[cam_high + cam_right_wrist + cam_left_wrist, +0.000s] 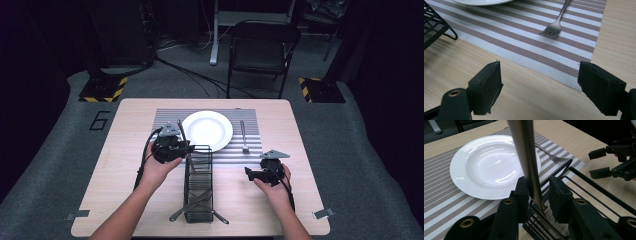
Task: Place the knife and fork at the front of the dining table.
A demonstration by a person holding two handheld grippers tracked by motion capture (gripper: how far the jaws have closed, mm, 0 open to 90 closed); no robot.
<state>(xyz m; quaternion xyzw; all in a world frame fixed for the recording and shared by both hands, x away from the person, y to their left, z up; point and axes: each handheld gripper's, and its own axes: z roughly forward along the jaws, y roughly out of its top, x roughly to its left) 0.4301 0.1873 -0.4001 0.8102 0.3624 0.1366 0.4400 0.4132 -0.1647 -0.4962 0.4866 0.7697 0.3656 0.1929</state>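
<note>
Utensil: a long flat metal handle (pixel 525 157), smooth and shiny, stands between the jaws of the left gripper (pixel 537 195); its long axis runs nearly upright, the free end up and leaning slightly toward the plate, the lower end down inside the caddy.
Left jaws: narrowed around the handle, one pad against it, a sliver of gap at the other; whether they clamp it I cannot tell.
Caddy: one black wire-and-mesh basket (pixel 199 185), long and narrow, directly below the left jaws; a few more metal utensils lie crossed at its near end, count unclear.
Plate: one round white glossy plate (pixel 486 162) with a ribbed rim, just beyond the left jaws.
Placemat: one woven striped mat (pixel 529 37), grey and white, under the plate.
Fork: one matte metal fork (pixel 552 28) flat on the mat, tines toward the right gripper (pixel 539 87), ahead of its jaws.
Right jaws: wide apart, holding nothing, over the bare wood-grain bench (pixel 499 100).
</note>
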